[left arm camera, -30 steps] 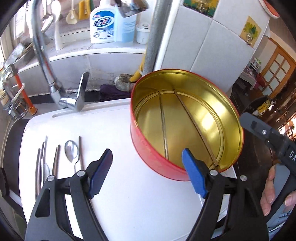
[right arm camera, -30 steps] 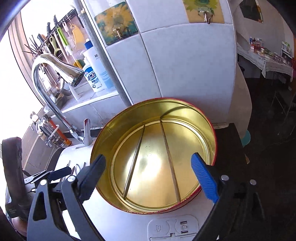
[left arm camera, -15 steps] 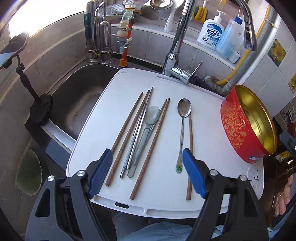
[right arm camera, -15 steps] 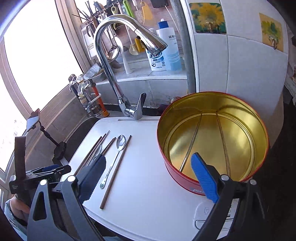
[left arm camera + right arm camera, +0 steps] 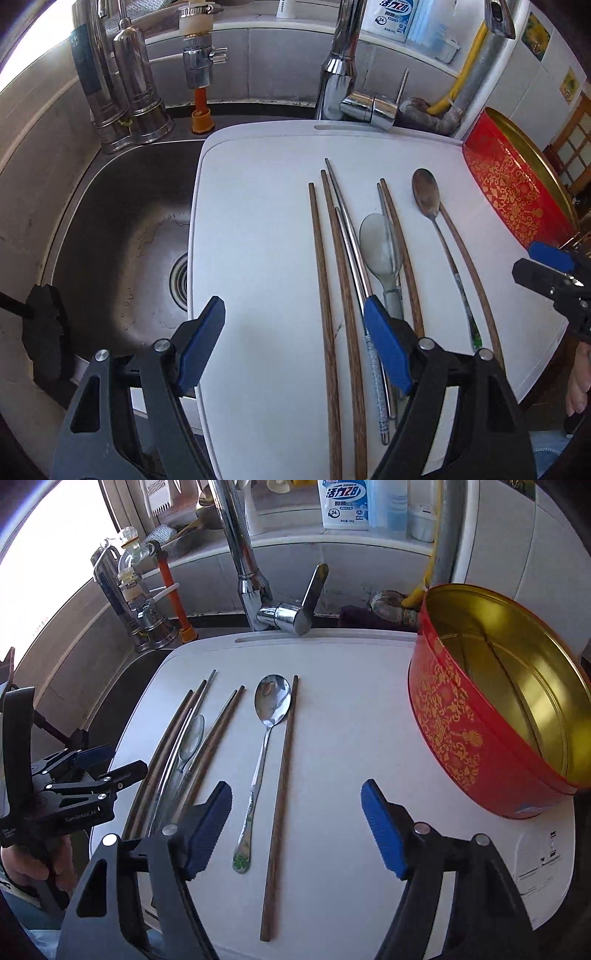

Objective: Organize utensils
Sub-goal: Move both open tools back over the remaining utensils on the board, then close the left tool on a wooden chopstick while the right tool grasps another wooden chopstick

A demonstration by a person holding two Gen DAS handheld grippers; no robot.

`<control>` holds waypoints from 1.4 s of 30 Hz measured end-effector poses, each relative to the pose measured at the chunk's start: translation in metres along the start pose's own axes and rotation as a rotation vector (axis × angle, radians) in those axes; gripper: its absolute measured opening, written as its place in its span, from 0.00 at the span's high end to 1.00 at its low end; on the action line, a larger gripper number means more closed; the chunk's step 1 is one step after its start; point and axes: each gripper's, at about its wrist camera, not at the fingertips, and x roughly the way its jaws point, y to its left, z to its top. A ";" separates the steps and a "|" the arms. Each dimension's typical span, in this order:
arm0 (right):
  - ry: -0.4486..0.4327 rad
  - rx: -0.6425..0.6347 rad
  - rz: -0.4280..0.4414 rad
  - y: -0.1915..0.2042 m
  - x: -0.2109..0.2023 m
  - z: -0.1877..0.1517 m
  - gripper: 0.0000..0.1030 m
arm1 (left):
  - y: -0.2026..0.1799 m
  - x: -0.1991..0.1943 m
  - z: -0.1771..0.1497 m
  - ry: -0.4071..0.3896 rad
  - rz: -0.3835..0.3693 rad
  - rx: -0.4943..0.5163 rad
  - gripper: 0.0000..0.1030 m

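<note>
A white board [image 5: 258,221] lies over the sink and carries the utensils. From the left come wooden chopsticks [image 5: 321,277], metal chopsticks [image 5: 347,221], a pale spoon [image 5: 378,243], a steel spoon [image 5: 271,701] and a single wooden chopstick [image 5: 282,782]. At the board's right end stands a red tin [image 5: 461,731] with a gold, divided inside. My left gripper [image 5: 291,325] hovers open above the left wooden chopsticks. My right gripper [image 5: 295,797] hangs over the steel spoon's handle and the single chopstick, its jaws closing, the pads touching nothing.
The steel sink basin [image 5: 122,229] drops off left of the board. A faucet [image 5: 251,572] rises behind it, with a detergent bottle [image 5: 343,502] on the ledge. Filter taps [image 5: 129,92] stand at the back left. A black stand [image 5: 44,325] sits at the sink's near edge.
Both grippers have swung left from the tin and come down toward the utensils on the board. The right jaws stand narrower than before.
</note>
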 end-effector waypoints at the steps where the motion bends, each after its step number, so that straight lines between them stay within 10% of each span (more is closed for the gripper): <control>1: 0.013 0.012 -0.016 0.000 0.007 -0.002 0.34 | 0.002 0.003 0.002 0.000 0.000 0.015 0.26; 5: 0.061 0.036 -0.052 -0.001 0.030 -0.010 0.51 | 0.006 0.011 0.007 0.003 -0.014 0.050 0.26; 16: 0.015 -0.023 -0.138 0.011 0.036 -0.011 0.57 | -0.001 0.021 0.002 -0.023 0.009 0.146 0.26; 18: 0.000 -0.055 -0.131 0.014 0.036 -0.013 0.65 | -0.003 0.017 -0.005 -0.056 0.002 0.164 0.32; 21: 0.001 -0.079 -0.102 0.018 0.034 -0.016 0.93 | -0.004 0.011 -0.011 -0.093 -0.007 0.159 0.73; 22: 0.009 -0.084 -0.106 0.020 0.034 -0.017 0.93 | -0.004 0.010 -0.011 -0.091 -0.014 0.142 0.91; 25: 0.024 -0.072 -0.114 0.020 0.033 -0.017 0.94 | -0.002 0.008 -0.011 -0.070 -0.043 0.088 0.95; 42: -0.175 -0.096 -0.033 -0.017 -0.071 -0.018 0.94 | -0.070 -0.085 -0.001 -0.208 -0.055 0.031 0.95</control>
